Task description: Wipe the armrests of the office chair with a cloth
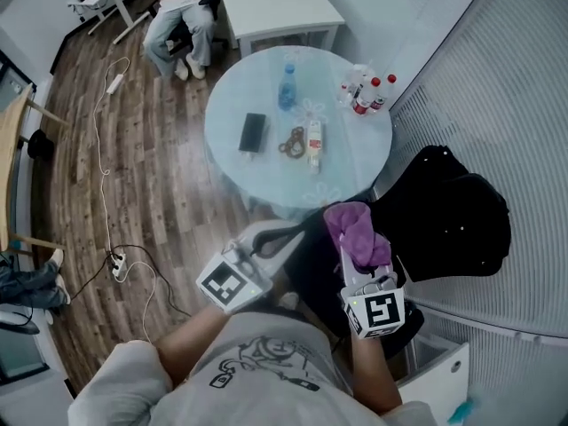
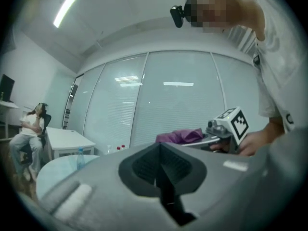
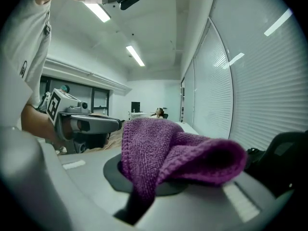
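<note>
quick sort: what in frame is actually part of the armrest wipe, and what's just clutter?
Job:
- purple cloth, clamped in the right tool
- black office chair

Lying about:
- phone, water bottle and red-capped bottles on the round table
- power strip on the floor

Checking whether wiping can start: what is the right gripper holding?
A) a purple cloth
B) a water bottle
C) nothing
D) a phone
A: the right gripper is shut on the purple cloth, which bunches up over its jaws in the right gripper view.
</note>
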The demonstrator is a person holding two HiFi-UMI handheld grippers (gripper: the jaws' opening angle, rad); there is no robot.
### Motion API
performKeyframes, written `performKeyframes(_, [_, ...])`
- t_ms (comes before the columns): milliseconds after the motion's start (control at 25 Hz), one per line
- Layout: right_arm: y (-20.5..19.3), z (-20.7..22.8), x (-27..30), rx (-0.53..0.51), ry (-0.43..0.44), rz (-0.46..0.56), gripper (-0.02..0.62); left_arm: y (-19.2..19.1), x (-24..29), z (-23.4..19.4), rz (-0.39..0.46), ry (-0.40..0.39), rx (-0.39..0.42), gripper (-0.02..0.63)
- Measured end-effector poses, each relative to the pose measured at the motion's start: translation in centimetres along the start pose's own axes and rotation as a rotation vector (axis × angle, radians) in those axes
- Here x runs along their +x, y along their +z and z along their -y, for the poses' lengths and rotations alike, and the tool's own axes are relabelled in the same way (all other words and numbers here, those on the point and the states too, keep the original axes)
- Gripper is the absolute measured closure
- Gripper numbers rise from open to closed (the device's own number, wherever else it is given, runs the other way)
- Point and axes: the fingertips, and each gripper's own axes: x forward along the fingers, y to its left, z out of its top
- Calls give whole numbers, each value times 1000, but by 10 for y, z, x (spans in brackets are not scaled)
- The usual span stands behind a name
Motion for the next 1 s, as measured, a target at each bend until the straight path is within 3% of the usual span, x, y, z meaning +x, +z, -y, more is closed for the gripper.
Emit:
performKeyframes(480, [104, -29, -61, 13, 15, 144, 561, 101, -13, 52, 74, -61, 89, 604])
performKeyframes(640, [119, -46, -75, 8, 25, 172, 561, 110, -17, 68, 60, -74, 109, 604])
performKeyframes(1000, [128, -59, -90, -6, 50, 199, 563, 117, -21, 83, 61, -62, 69, 604])
